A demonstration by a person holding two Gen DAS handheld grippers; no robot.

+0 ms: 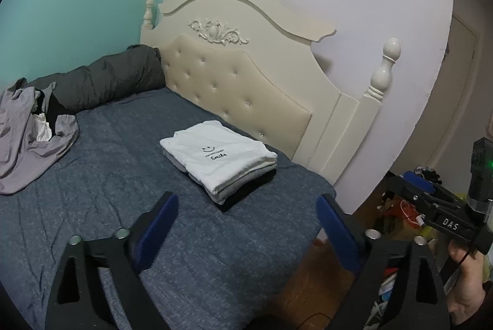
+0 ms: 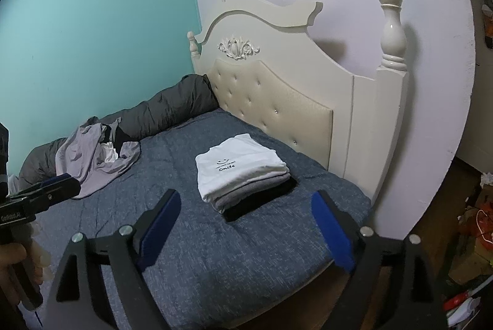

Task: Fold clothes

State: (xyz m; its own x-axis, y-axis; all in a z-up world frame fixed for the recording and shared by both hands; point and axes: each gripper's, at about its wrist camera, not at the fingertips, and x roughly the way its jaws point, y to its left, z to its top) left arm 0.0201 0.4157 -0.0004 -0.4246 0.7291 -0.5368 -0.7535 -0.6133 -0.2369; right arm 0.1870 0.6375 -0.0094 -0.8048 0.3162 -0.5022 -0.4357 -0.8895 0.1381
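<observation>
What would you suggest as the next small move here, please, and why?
Probably carry the left gripper toward the crumpled lilac garment on the blue quilted bedspread. Both grippers' jaws stand open and empty, the white "Smile" T-shirt already tops the folded stack, and the lilac garment lies unfolded.

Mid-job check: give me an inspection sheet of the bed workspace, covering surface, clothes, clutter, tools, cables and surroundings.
Surface: blue bedspread, wrinkled.
Job's things: folded stack, white smiley shirt on top, grey and black layers beneath; unfolded grey garment pile near the teal wall.
Clutter: dark rolled bedding along the wall.
Tools: left tool open, holding nothing; right tool open, holding nothing.
Cables: thin dark cord by the hand holding the right tool.
Surroundings: cream tufted headboard; assorted items on the floor beside the bed.
</observation>
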